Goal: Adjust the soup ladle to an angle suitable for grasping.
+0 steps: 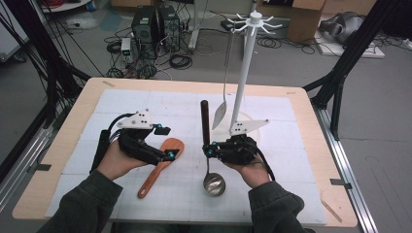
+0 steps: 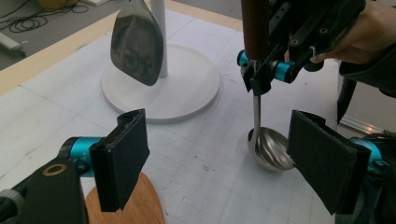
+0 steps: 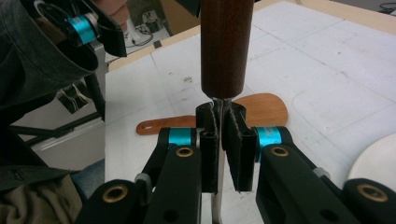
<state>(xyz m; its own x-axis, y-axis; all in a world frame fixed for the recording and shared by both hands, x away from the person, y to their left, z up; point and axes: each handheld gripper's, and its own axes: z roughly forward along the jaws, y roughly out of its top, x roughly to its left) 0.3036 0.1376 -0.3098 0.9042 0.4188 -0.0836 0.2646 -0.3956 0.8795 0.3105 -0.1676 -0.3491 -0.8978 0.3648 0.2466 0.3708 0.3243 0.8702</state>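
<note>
A ladle (image 1: 214, 183) with a dark wooden handle (image 3: 226, 46) stands nearly upright, bowl (image 2: 271, 147) low over the white mat. My right gripper (image 1: 209, 150) (image 3: 222, 130) is shut on its thin metal stem just under the handle. A wooden spatula (image 1: 160, 167) (image 3: 261, 107) lies flat on the mat to the left of the ladle. My left gripper (image 1: 166, 143) (image 2: 219, 144) hovers over the spatula's blade (image 2: 126, 205), open, with nothing between its pads.
A white hook rack (image 1: 248, 63) on a round base (image 2: 163, 88) stands behind the ladle, with a metal spoon (image 1: 219, 114) (image 2: 137, 44) hanging from it. The white mat (image 1: 121, 102) covers most of the wooden table (image 1: 82, 97). Cables and boxes lie on the floor beyond.
</note>
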